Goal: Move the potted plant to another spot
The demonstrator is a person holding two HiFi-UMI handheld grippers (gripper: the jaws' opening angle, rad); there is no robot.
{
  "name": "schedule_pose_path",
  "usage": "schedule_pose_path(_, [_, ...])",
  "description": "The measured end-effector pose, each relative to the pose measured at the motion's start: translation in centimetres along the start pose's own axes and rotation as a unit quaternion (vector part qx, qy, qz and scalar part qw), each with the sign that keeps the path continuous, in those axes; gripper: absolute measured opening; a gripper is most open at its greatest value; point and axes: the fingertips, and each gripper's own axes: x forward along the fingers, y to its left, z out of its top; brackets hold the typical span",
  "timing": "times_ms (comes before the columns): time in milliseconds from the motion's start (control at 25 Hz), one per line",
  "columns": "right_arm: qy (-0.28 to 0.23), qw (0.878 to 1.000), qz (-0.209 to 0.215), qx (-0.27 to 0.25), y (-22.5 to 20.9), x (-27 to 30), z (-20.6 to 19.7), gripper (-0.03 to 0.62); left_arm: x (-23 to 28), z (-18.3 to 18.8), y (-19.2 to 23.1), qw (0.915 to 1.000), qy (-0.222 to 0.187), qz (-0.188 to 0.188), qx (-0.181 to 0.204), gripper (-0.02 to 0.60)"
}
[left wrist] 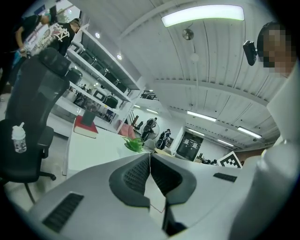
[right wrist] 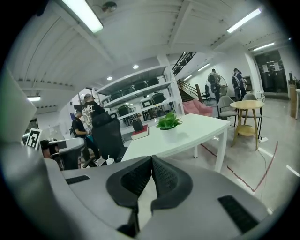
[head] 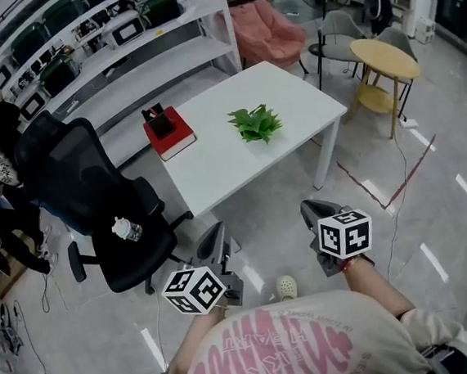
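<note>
Head view: the potted plant [head: 255, 124] stands on the white table [head: 225, 162], near the middle of the top and towards its far-right half, well apart from both grippers. The person stands on the floor short of the table's near edge, so in my judgement the task has not yet reached the pickup and the approach comes first.

The left gripper [head: 216, 235] and the right gripper [head: 312, 211] are held side by side in front of the body, both aimed towards the table. Judgement: they are carried this way for travel, not for reaching.

Jaw state: in the left gripper view the ribbed pads meet along a thin line at the tips, with nothing between them. In the right gripper view the pads are likewise pressed together and empty. Both must be spread before the pot can be taken. The plant shows past each pair of jaws, which suggests that either gripper is lined up to reach it.

Count of items:
- One potted plant: green leaves in a pale pot.
- One white table.
- One red book [head: 171, 136] at the table's left end, with one black container [head: 158, 121] on top of it, clear of the plant.
- One black office chair [head: 94, 187] just left of the table, with one bottle [head: 127, 229] lying on its seat.
- One round wooden side table [head: 383, 59] on the far right.
- One pink armchair [head: 264, 28] beyond the table.
- Two grippers, each with one marker cube.

Judgement: free table surface lies on all sides of the pot, so the plant has several open spots it could go to.
</note>
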Motion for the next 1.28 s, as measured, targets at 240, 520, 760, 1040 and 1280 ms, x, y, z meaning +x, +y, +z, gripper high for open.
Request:
schedule_pose_path(240, [0.003, 1.0, 0.009, -0.003, -2.6, 3.0, 3.3, 0.015, 3.9, 0.9, 0.6, 0.9999, 0.004, 0.001, -0.015, 0.025])
schedule_pose_path(520, [-0.003, 1.0, 0.016, -0.001, -5.5, 6.5, 5.5, 0.015, 7.8, 2.0, 2.9, 0.9996, -0.006, 0.024, -0.011, 0.025])
schedule_pose_path(760, [-0.018, 0.999, 0.031, 0.007, -7.0, 8.5, 6.7, 0.015, 10.7, 2.3, 4.5, 0.9991, -0.02, 0.028, -0.025, 0.025])
schedule_pose_path(1040, [-0.034, 0.998, 0.052, -0.002, -7.5, 9.9, 7.1, 0.015, 12.3, 2.5, 6.2, 0.9983, -0.046, 0.02, -0.03, 0.025])
schedule_pose_path(1280, [-0.02, 0.998, 0.055, 0.007, -7.7, 12.1, 5.2, 0.015, 12.0, 1.2, 8.5, 0.9986, -0.03, 0.04, -0.021, 0.025])
